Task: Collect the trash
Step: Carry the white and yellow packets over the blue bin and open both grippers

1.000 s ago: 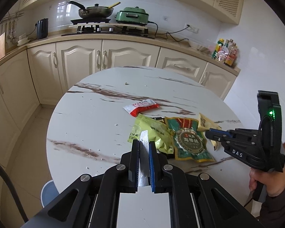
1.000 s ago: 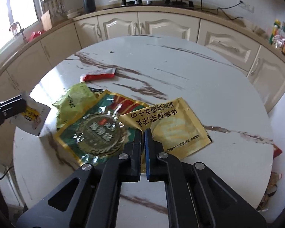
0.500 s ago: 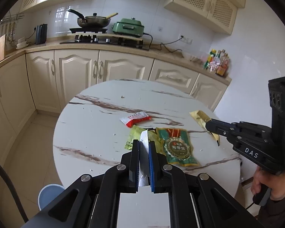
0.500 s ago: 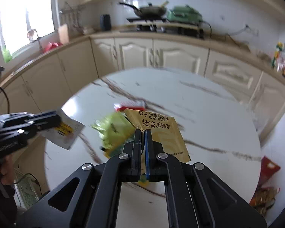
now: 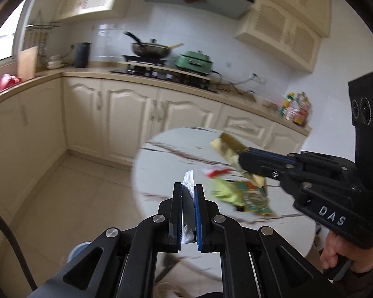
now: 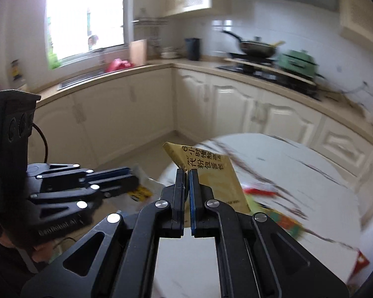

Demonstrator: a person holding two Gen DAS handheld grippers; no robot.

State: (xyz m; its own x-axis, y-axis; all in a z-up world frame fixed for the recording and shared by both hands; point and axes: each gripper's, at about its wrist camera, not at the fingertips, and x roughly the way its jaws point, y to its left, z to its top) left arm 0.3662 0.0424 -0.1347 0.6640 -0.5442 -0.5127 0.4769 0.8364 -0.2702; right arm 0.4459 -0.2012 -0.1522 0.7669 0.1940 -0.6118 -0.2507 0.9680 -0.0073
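My left gripper point(image 5: 188, 186) is shut on a thin silver and white wrapper point(image 5: 188, 193), seen edge-on between its pads; the same wrapper point(image 6: 143, 190) shows white and yellow in the right wrist view, held by that gripper point(image 6: 134, 177). My right gripper point(image 6: 186, 172) is shut on a yellow packet point(image 6: 211, 173) with black print, lifted above the table. In the left wrist view that gripper point(image 5: 241, 160) holds the yellow packet point(image 5: 230, 146) over the round marble table point(image 5: 161, 173). A red wrapper point(image 5: 217, 171), a light green bag point(image 5: 222, 191) and a dark green packet point(image 5: 255, 198) lie on the table.
Cream kitchen cabinets point(image 5: 126, 121) run behind the table, with a wok point(image 5: 150, 48) and a green pot point(image 5: 192, 60) on the stove. Beige tiled floor point(image 5: 82, 198) lies left of the table. A bluish round rim point(image 5: 80, 248) shows low by the floor. More packets point(image 6: 358, 263) lie at the table's right.
Both grippers have pulled back and up from the table. The yellow packet has been lifted off the tabletop. The table now looks smaller and sits further right in the left wrist view.
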